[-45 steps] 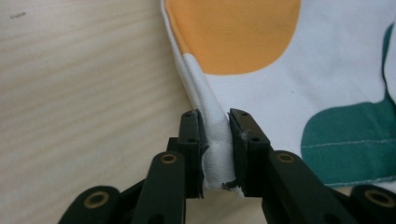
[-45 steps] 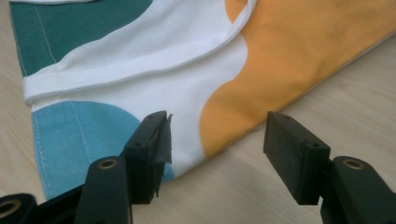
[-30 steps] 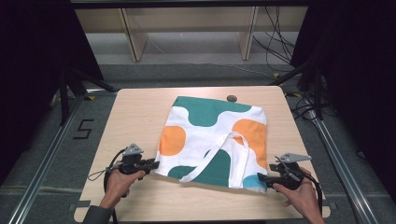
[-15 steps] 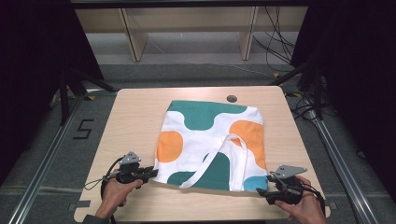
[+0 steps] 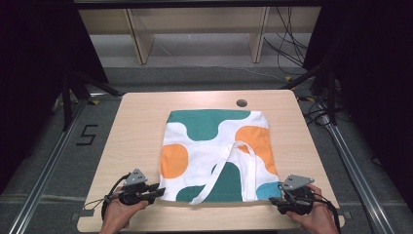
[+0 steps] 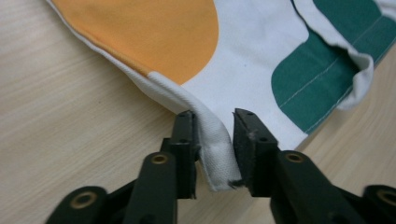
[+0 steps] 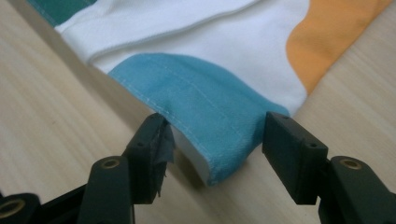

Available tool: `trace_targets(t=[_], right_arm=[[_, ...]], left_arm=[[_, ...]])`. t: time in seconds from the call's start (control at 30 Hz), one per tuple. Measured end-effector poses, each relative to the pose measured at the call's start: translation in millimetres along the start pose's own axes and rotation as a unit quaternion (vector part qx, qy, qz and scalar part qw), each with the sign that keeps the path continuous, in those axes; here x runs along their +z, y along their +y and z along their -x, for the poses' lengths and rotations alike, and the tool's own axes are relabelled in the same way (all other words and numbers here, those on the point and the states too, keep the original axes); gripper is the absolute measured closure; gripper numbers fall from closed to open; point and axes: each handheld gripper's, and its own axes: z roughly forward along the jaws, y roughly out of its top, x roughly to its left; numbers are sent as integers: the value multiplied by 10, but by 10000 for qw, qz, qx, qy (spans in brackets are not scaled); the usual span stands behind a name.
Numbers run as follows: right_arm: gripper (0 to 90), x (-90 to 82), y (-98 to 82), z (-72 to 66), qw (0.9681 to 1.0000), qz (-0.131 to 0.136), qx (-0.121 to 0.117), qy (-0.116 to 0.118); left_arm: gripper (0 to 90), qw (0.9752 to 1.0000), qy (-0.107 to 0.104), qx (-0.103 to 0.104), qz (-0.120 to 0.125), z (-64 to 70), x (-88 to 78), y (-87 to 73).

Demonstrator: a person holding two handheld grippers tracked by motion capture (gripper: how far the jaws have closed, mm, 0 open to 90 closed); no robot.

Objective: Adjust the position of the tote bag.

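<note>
A white tote bag (image 5: 216,146) with green, orange and blue blotches lies flat in the middle of the wooden table (image 5: 131,126), its handles (image 5: 229,165) lying loose on top. My left gripper (image 5: 158,187) is at the bag's near left corner. In the left gripper view that white corner (image 6: 215,154) sits between the jaws (image 6: 214,121), which stand slightly apart, so the gripper is open. My right gripper (image 5: 272,200) is at the near right corner. Its jaws (image 7: 215,133) are wide open on either side of the blue corner (image 7: 210,112).
A round grommet hole (image 5: 241,103) sits in the table just beyond the bag's far edge. The near table edge lies right behind both hands. Metal rails (image 5: 44,175) run along the floor on both sides, and wooden shelving (image 5: 195,29) stands at the back.
The bag has been drawn toward the near edge and now lies flatter. Both hands moved back with its near corners, and the jaws now stand apart.
</note>
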Motion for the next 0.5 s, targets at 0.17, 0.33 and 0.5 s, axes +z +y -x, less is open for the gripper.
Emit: trace_targets(t=[0.17,0.33,0.5], right_arm=[[476,19,43,-48,9992,288,200,-194],[521,-35,123,-22,9982,545,-98,-236],[776,-43,232,8,9963,724,-435,-149]], left_arm=[[471,9996,97,94,235,105,-212,-27],[445,9987,-22,467,179,215,-262,-66],[398,9975,-179,672,81,305,-205,-82]])
